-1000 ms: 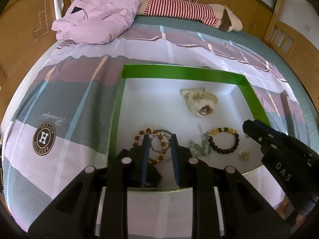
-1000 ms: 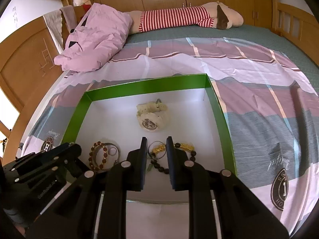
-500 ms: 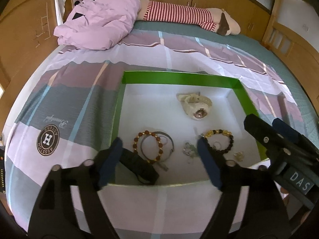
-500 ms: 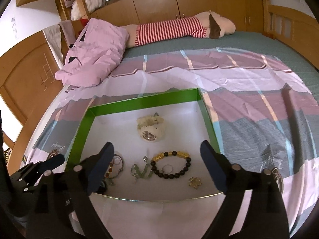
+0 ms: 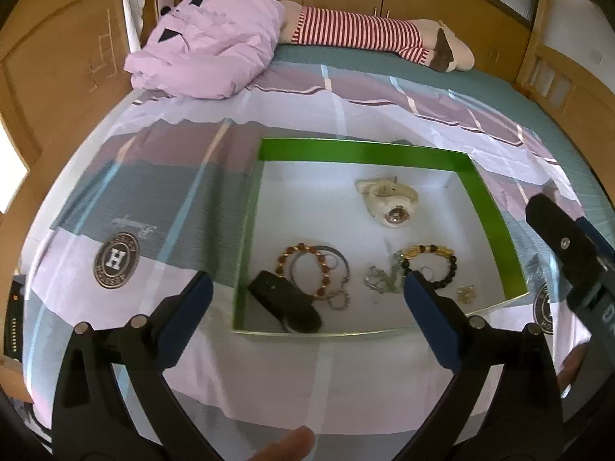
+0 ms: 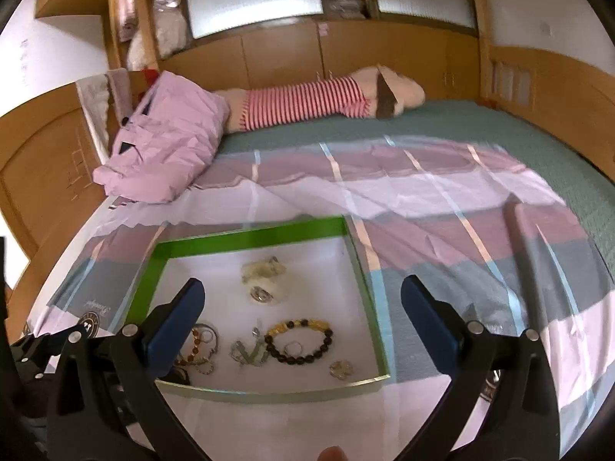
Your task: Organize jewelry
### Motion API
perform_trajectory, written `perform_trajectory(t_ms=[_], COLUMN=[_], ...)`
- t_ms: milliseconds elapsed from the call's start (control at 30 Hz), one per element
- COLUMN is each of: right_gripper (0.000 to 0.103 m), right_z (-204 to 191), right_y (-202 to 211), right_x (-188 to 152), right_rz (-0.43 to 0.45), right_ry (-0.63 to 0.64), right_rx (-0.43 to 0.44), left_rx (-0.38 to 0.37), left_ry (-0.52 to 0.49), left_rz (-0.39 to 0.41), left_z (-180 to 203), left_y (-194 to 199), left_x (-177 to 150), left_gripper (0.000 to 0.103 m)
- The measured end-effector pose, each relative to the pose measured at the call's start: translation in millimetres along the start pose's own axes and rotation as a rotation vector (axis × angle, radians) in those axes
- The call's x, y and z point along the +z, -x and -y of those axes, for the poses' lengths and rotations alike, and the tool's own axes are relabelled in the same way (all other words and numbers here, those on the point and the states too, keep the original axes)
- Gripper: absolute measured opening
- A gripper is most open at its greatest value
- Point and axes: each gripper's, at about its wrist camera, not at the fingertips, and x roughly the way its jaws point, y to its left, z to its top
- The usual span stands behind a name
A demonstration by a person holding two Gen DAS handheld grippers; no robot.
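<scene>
A green-rimmed tray (image 5: 365, 151) with a white floor lies on the bed. In it are a white watch (image 5: 388, 201), a brown bead bracelet (image 5: 307, 265) on a silver bangle, a black-and-gold bead bracelet (image 5: 430, 265), a silver chain (image 5: 380, 278), a small gold piece (image 5: 466, 294) and a black oblong object (image 5: 284, 303). My left gripper (image 5: 305, 288) hangs open above the tray's near edge, holding nothing. The right wrist view shows the same tray (image 6: 246, 238), watch (image 6: 265, 278) and black-and-gold bracelet (image 6: 300, 342), with my right gripper (image 6: 303, 288) wide open and holding nothing.
A crumpled pink quilt (image 5: 207, 46) and a red-striped plush toy (image 5: 369, 38) lie at the far end of the bed. Wooden panels wall in the left and back. The checked bedspread (image 5: 153, 199) surrounds the tray. A fingertip (image 5: 284, 445) shows at the bottom edge.
Both grippers went from shut to wide open and drew back from the tray. The right wrist view has lifted, showing more of the room.
</scene>
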Motion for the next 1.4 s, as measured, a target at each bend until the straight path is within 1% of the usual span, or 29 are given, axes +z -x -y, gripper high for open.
perform_trajectory(t_ms=[133, 333, 633, 800, 1400], right_gripper=[0.102, 0.102, 0.102, 0.102, 0.102], right_z=[6.3, -0.2, -13.3, -12.2, -12.4], right_y=[-9.7, -15.5, -14.7, -14.6, -13.7], right_x=[-2.0, -8.7, -13.7, -13.5, -14.1], right_rz=[-0.063, -0.093, -0.080, -0.083, -0.082], right_ry=[-0.012, 0.019, 0.094, 0.082, 0.084], right_rx=[-0.007, -0.025, -0.055, -0.046, -0.054], left_rx=[-0.011, -0.020, -0.017, -0.019, -0.019], left_ry=[0.033, 0.068, 0.063, 0.067, 0.057], left_rz=[-0.002, -0.001, -0.003, -0.006, -0.020], left_z=[-7.5, -15.3, -13.2, -13.4, -12.6], left_y=[1.8, 4.1, 3.8, 4.0, 1.7], left_x=[1.6, 4.0, 3.1, 2.5, 1.4], left_gripper=[0.101, 0.101, 0.101, 0.101, 0.101])
